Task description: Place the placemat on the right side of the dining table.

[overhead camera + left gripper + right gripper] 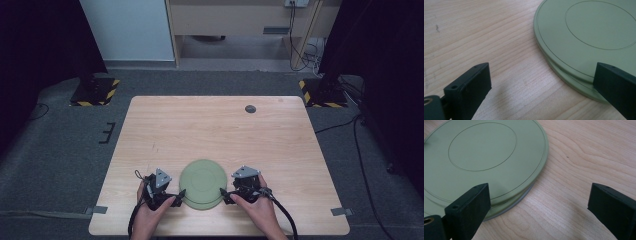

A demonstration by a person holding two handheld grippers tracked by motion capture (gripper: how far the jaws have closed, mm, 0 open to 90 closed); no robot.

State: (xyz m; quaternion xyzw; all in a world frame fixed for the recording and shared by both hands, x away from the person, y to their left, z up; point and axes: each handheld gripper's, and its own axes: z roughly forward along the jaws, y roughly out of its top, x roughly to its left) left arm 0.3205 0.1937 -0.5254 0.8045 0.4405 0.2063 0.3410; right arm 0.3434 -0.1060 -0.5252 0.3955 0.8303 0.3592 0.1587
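Note:
A short stack of pale green plates lies flat near the front edge of the wooden table. My left gripper is at the stack's left rim and my right gripper at its right rim, each held by a hand. In the left gripper view the stack lies ahead to the right; the left gripper is open, its right jaw over the rim. In the right gripper view the stack lies to the left, with a greyish rim at the bottom. The right gripper is open, its left jaw over the rim.
A small dark round disc is set in the table's far right part. Bare wood spreads left of the stack and more to its right. Stand bases with yellow-black stripes sit on the floor beyond the far corners.

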